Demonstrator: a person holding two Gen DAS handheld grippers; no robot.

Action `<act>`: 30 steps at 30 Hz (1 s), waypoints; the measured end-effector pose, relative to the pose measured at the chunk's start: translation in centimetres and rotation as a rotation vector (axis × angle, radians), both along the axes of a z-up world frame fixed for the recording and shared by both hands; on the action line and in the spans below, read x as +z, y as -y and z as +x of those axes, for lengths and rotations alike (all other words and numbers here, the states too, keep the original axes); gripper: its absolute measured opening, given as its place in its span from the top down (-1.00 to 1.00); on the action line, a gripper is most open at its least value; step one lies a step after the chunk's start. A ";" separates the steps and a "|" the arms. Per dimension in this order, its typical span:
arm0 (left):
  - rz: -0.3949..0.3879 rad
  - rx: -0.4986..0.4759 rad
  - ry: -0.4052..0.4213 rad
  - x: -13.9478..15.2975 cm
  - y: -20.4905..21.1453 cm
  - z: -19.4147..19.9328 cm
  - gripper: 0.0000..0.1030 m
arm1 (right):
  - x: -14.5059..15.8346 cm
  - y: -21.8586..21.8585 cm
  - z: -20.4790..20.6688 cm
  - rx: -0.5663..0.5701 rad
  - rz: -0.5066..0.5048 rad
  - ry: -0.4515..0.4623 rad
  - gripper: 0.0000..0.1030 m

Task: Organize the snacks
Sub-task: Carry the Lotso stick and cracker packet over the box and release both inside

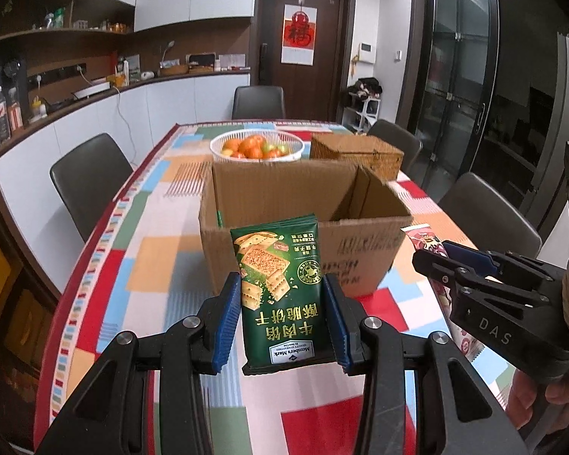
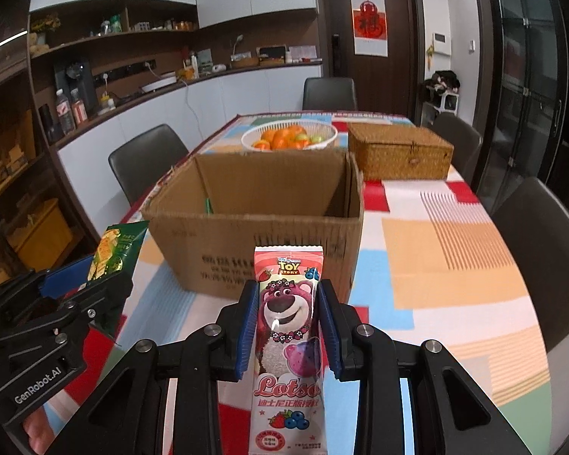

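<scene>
Nearest, the left gripper (image 1: 282, 316) is clamping a green cracker packet (image 1: 282, 292) between its 2 blue pads, holding it upright above the table (image 1: 151, 265). Beside it, the right gripper (image 2: 286, 328) is gripping a pink Lotso snack packet (image 2: 288, 341) the same way. Just beyond both, an open cardboard box (image 2: 254, 235) is sitting on the patterned cloth, a green packet edge showing inside. Farther back, a white fruit basket (image 2: 290, 134) and a wicker box (image 2: 400, 155) are standing near the far end.
</scene>
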State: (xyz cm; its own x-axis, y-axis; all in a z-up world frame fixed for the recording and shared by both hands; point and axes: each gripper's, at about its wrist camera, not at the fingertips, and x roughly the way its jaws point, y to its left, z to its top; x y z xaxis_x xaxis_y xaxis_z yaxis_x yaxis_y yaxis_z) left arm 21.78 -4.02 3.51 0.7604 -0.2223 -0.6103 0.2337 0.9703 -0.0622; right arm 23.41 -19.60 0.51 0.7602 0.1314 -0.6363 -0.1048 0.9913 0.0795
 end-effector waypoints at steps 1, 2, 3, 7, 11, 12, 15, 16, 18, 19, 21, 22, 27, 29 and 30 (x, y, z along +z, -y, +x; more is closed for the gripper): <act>0.002 0.004 0.007 0.3 0.0 0.1 0.18 | 0.3 0.0 0.2 -0.001 -0.002 0.007 0.37; 0.004 0.008 0.013 0.6 0.0 0.3 0.18 | 0.6 0.0 0.4 -0.003 -0.006 0.016 0.37; 0.005 0.009 0.018 0.9 0.0 0.5 0.18 | 0.8 0.0 0.6 -0.004 -0.008 0.021 0.37; 0.011 0.010 0.035 1.8 0.0 1.5 0.18 | 1.7 0.2 1.4 -0.005 -0.002 0.034 0.37; 0.002 0.013 0.029 2.6 -0.3 3.1 0.18 | 2.9 0.1 2.8 0.000 -0.003 0.049 0.37; -0.004 0.011 0.022 2.8 -0.3 3.5 0.18 | 3.1 0.0 3.1 -0.002 -0.005 0.052 0.37; -0.018 -0.004 0.006 3.3 -0.4 4.8 0.18 | 3.9 -0.1 4.2 0.000 -0.015 0.058 0.37; -0.019 -0.009 0.005 3.5 -0.4 5.3 0.18 | 4.2 -0.2 4.7 0.004 -0.016 0.057 0.37; -0.015 -0.007 0.006 4.0 -0.4 6.3 0.18 | 4.7 -0.2 5.9 0.009 -0.021 0.052 0.37; -0.013 -0.010 0.004 4.2 -0.3 6.7 0.18 | 4.8 -0.2 6.3 0.010 -0.025 0.052 0.37; -0.013 -0.019 -0.008 4.3 -0.1 7.7 0.18 | 5.2 -0.2 7.5 0.004 -0.030 0.045 0.37; -0.008 -0.021 -0.018 4.4 0.0 8.3 0.18 | 5.3 -0.2 8.2 0.007 -0.026 0.035 0.37; 0.017 -0.013 -0.043 4.2 0.2 10.8 0.18 | 5.2 -0.2 11.2 0.021 -0.021 -0.011 0.37; 0.022 -0.007 -0.053 4.0 0.3 11.7 0.18 | 5.2 -0.4 12.2 0.021 -0.027 -0.021 0.37; 0.024 -0.007 -0.060 3.8 0.4 12.2 0.18 | 5.1 -0.4 12.9 0.023 -0.025 -0.029 0.37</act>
State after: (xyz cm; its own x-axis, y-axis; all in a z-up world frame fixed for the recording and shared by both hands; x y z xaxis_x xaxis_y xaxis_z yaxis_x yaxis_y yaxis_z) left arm 33.97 -4.42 7.36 0.7205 -0.2116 -0.6604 0.2366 0.9702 -0.0527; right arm 36.27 -19.17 5.63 0.7381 0.1325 -0.6616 -0.1257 0.9904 0.0580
